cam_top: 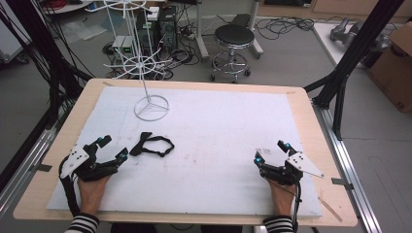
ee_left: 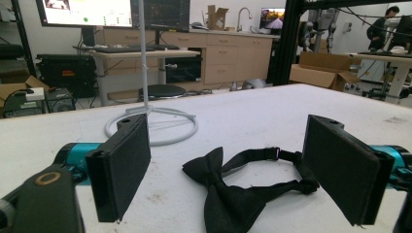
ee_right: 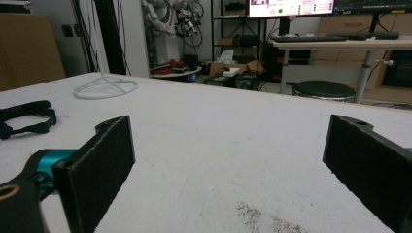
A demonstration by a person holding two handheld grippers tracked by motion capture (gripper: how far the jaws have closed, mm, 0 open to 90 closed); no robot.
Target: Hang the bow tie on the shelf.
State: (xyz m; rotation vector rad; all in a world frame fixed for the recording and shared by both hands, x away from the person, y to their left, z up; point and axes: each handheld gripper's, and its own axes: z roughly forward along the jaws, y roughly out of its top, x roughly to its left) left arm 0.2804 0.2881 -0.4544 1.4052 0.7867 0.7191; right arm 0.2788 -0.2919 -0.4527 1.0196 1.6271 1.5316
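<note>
Black fabric bow tie with looped neck strap (cam_top: 151, 144): lies flat on the white-covered wooden counter (cam_top: 218, 126), in its left half, between the near and far edges. The bow end points toward the near-left corner; the strap loop lies on the far side of it.

White wire display stand with ring base (cam_top: 151, 107): upright near the far edge, left of centre, well apart from the bow tie.

Left tongs (cam_top: 112, 149): held in the person's left hand close to the near-left corner, spread wide, nothing between the pads. In the left gripper view the bow tie (ee_left: 228, 194) lies just ahead of the two pads, untouched.

Right tongs (cam_top: 270, 152): held in the right hand by the near edge, in the right half of the counter, spread wide and empty; bare counter surface (ee_right: 218, 145) lies before them.
</note>
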